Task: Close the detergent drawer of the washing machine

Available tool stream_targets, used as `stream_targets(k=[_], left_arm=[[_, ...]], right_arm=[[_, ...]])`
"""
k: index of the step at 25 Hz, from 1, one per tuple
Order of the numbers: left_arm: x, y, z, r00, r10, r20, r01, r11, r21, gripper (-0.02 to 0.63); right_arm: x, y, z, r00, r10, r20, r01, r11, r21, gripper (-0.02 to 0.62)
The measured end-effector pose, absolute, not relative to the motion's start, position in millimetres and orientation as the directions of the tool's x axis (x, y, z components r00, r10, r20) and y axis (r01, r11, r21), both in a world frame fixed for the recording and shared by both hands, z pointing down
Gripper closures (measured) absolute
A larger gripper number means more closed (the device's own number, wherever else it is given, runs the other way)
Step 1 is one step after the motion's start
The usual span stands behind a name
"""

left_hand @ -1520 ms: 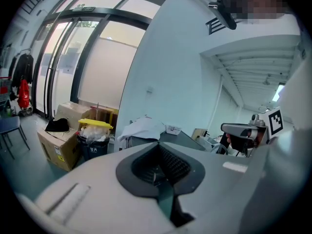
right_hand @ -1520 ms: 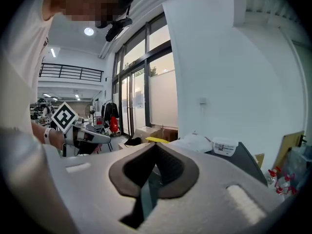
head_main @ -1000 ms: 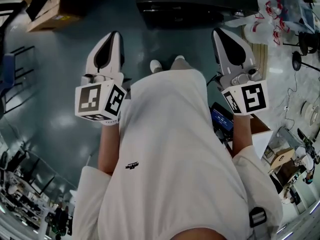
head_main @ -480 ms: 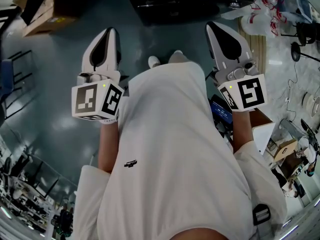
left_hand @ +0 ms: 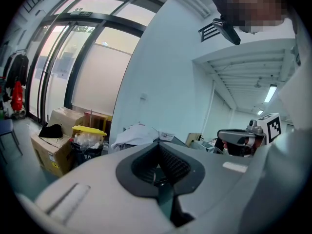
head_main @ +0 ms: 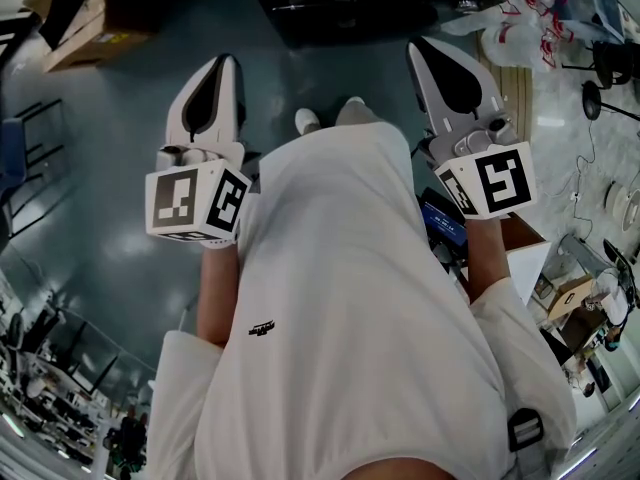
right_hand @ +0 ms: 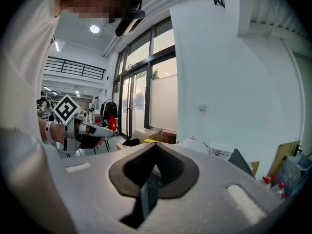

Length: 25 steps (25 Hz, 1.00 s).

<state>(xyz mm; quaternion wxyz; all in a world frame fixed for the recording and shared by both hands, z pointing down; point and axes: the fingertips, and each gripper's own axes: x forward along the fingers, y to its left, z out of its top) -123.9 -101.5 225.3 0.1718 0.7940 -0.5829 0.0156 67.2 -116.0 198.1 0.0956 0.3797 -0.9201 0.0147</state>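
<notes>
A dark, low appliance [head_main: 380,8] stands at the top of the head view, ahead of the person's feet; I cannot make out a detergent drawer on it. My left gripper [head_main: 229,64] is held up over the grey floor, jaws together, nothing in them. My right gripper [head_main: 414,46] is level with it on the other side, jaws together and also holding nothing. In the left gripper view the left gripper [left_hand: 157,143] points across the room, with the right gripper [left_hand: 239,138] off to its side. The right gripper view shows the right gripper [right_hand: 156,144] aimed at a white wall.
The person's white shirt [head_main: 340,298] fills the middle of the head view. Cardboard boxes [head_main: 95,18] lie at the far left, with a yellow-lidded bin [left_hand: 87,135] beside them. Plastic bags [head_main: 520,43] and cluttered tables are at the right. Tall windows [left_hand: 73,67] line the left wall.
Both grippers have shifted slightly up in the head view, the right one a little leftward. Neither has opened or touched anything.
</notes>
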Motion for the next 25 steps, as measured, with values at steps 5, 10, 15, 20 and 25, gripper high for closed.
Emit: stream_targets(k=[5, 10, 15, 20, 25], left_arm=[[-117, -98, 227, 0.328, -0.917, 0.227, -0.928, -0.268, 0.259, 0.588], [-112, -96, 229, 0.332, -0.915, 0.23, -0.926, -0.27, 0.263, 0.588], [-111, -92, 229, 0.329, -0.916, 0.227, -0.926, -0.267, 0.266, 0.588], [-110, -89, 232, 0.331, -0.914, 0.235, -0.925, -0.265, 0.271, 0.588], [-109, -88, 234, 0.337, -0.911, 0.239, -0.924, -0.27, 0.272, 0.588]], right_arm=[[67, -114, 197, -0.698, -0.691, 0.186, -0.696, 0.717, 0.052, 0.594], [68, -112, 197, -0.703, -0.687, 0.184, -0.69, 0.722, 0.053, 0.594], [68, -108, 196, -0.706, -0.684, 0.184, -0.687, 0.724, 0.056, 0.594], [70, -106, 196, -0.704, -0.686, 0.181, -0.689, 0.723, 0.058, 0.594], [70, -105, 196, -0.7, -0.691, 0.179, -0.694, 0.718, 0.058, 0.594]])
